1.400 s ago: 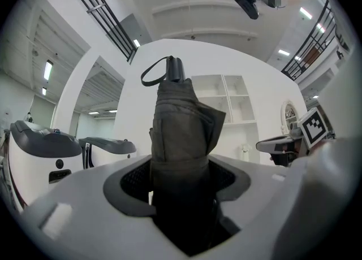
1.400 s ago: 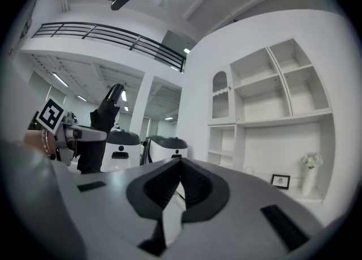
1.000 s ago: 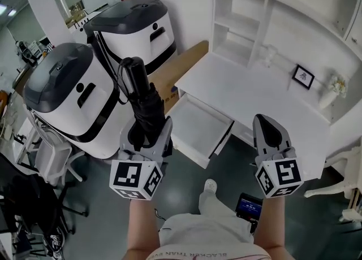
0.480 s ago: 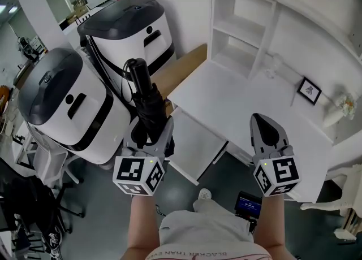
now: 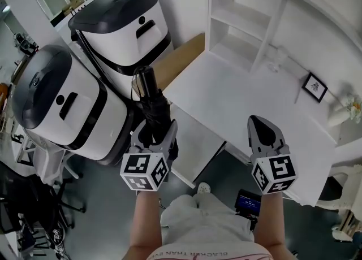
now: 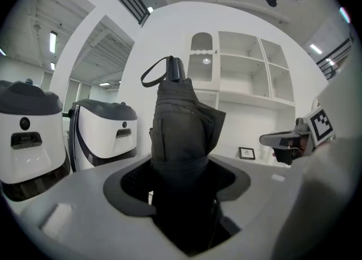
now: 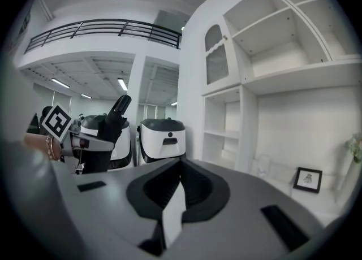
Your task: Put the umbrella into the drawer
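Umbrella (image 5: 151,103): folded, clamped in left gripper (image 5: 154,130), held up near drawer (image 5: 196,140), seemingly pulled open under desk (image 5: 243,92). Not yet inside; still to lower in and let go. Right gripper (image 5: 257,122) pinched together, empty

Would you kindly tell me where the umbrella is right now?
Head view, left of centre: the umbrella is clamped in the left gripper, between the white machine and the open drawer.

left gripper (image 6: 184,182) clamps folded umbrella (image 6: 184,123), apparently upright.
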A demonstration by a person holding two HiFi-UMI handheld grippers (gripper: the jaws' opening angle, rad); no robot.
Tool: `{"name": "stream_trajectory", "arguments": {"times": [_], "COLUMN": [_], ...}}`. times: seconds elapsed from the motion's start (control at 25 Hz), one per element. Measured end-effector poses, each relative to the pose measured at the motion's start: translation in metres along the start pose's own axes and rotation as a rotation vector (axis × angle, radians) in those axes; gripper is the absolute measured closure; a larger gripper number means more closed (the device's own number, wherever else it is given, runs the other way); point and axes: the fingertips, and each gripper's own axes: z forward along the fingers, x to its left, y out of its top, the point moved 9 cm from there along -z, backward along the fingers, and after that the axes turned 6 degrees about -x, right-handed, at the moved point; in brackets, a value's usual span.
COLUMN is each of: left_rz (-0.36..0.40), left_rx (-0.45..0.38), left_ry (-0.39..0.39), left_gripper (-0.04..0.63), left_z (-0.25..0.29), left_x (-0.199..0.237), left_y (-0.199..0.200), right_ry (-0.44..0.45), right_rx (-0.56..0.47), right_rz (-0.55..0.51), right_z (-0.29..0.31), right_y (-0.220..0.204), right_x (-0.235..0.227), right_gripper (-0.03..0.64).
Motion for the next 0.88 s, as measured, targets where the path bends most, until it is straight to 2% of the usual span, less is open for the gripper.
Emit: {"name": "stream_trajectory", "arguments": {"times": [0.36, 0.64, 0.88], "left_rz": [-0.109, -0.173, -0.282], "left_rx": [0.166, 0.303, 0.434], "left_ry": [-0.001, -0.006, -0.004], "left_gripper": [0.324, 0.324, 0.324], "left_z": [0.018, 0.033, 0.047], "left_x": [0.010, 0.025, 0.029], "left_y": [-0.055, -0.092, -0.125], "right_ry": [0.013, -0.013, -0.025], "right_rx": [0.110, 0.192, 0.242], "right_rz": [0.043, 0.078, 0.100], "right_z": [0.018, 0.033, 0.043], "right_y": [-0.035, -0.056, -0.069], "right_x": [0.008, 0.017, 0.024], "right_gripper": [0.609, 0.609, 0.609]}}
